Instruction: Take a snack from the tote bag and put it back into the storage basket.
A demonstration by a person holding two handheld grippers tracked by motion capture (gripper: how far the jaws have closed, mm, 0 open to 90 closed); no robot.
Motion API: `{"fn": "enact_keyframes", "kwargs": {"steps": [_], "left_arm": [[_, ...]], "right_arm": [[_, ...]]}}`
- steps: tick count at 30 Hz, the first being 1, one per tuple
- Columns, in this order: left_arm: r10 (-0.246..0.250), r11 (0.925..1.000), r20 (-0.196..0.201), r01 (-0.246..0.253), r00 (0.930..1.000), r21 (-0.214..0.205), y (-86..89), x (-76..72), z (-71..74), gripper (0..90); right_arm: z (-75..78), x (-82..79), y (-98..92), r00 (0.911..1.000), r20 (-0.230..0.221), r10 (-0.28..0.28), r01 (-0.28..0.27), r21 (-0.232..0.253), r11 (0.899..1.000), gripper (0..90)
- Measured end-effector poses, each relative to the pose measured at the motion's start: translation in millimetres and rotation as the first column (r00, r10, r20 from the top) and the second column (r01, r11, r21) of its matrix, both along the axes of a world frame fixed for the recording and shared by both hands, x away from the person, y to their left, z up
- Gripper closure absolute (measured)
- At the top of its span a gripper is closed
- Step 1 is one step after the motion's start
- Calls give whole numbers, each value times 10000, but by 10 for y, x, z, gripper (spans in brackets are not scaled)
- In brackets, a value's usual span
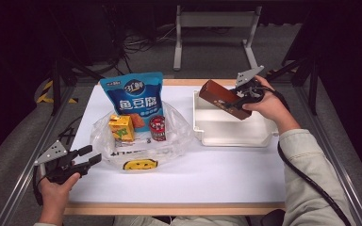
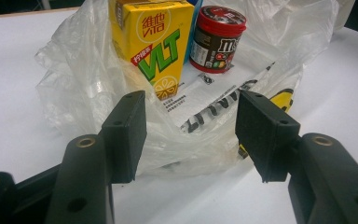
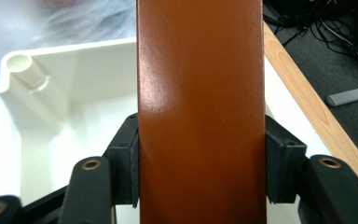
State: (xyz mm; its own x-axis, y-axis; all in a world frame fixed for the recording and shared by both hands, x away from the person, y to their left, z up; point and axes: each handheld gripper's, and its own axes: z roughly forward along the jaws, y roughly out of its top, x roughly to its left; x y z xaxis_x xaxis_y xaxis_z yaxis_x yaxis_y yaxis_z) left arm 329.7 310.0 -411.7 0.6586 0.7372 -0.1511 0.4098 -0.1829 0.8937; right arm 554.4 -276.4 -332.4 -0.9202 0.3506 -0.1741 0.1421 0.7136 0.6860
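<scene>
The right gripper (image 1: 238, 96) is clamped on a brown box (image 1: 224, 99), its jaws pressed against the two long sides of the box (image 3: 200, 116) in the right gripper view; it holds the box tilted in the air over the far left corner of a white tray (image 1: 259, 139), and the tray wall (image 3: 70, 60) lies under the box in that gripper's own view; the tray stands at the far right of the tabletop (image 1: 207, 174), close to the far edge. The left gripper (image 1: 90, 155) has its jaws apart and grips nothing; it hovers near the near left corner of the tabletop, just beside the near left rim of a clear plastic bag (image 1: 174, 136); in the left gripper view the jaws frame the crumpled bag (image 2: 74, 79) without touching it. The bag lies spread open left of the tray, toward the far left of the tabletop; on it stand a yellow carton (image 1: 121, 127) and, just to its right, a small jar with a red lid (image 1: 157, 128); in the left gripper view the carton (image 2: 154, 42) and the jar (image 2: 216, 39) stand upright, near each other. A blue snack pouch (image 1: 134, 94) leans upright behind them at the far side of the bag; an orange packet (image 1: 135, 120) sits between the carton and the pouch.
</scene>
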Motion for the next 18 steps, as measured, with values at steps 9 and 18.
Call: {"fn": "enact_keyframes", "kwargs": {"steps": [9,18], "left_arm": [[-41,10000,-45,42,10000,21,-5,11,-8,438],[-23,10000,-26,23,10000,14,-6,9,-7,438]], "right_arm": [[-128,15,0,9998,-173,-23,19,-261,9997,426],[-224,38,-41,9993,-324,-194,179,-447,9988,426]]}}
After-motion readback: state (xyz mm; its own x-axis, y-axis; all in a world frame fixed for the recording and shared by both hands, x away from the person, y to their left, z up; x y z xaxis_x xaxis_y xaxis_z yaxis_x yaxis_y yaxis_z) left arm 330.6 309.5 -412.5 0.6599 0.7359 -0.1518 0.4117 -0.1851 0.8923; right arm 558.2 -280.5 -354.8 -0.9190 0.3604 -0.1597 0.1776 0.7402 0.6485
